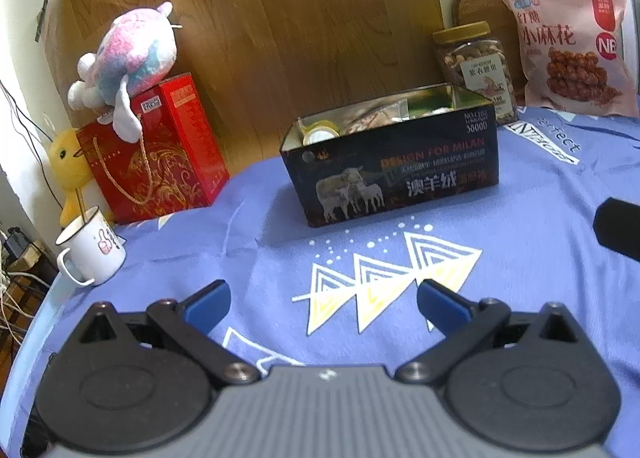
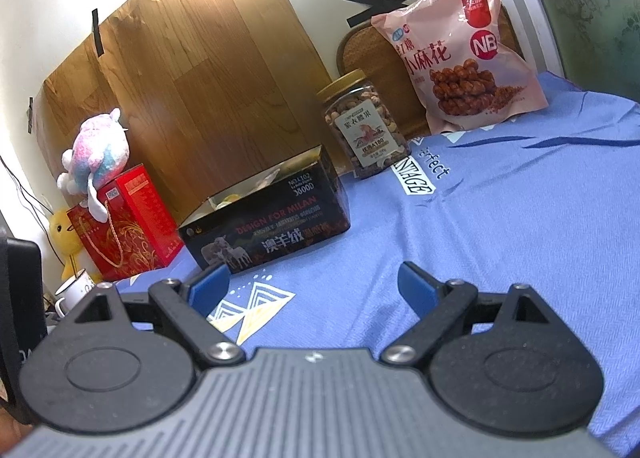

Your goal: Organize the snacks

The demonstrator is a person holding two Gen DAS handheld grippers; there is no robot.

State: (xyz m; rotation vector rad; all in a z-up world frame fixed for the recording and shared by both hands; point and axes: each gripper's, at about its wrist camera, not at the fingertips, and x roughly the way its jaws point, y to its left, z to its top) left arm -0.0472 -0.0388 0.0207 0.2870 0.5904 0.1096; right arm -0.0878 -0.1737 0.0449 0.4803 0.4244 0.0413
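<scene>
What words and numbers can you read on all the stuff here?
"DESIGN FOR MILAN", "澳羊绒", "30000": black box.
"小麻花", "NB": pink snack bag.
Nut jar: label too small to read surely.
"...NTAGE", "...rfect": blue tablecloth, partly cut off.
Red gift box: gold writing too blurred.
Mug: only a picture, no words.

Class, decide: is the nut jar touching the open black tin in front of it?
Apart. In the right wrist view, blue cloth shows between the nut jar and the black tin; the left wrist view overlaps them misleadingly.
</scene>
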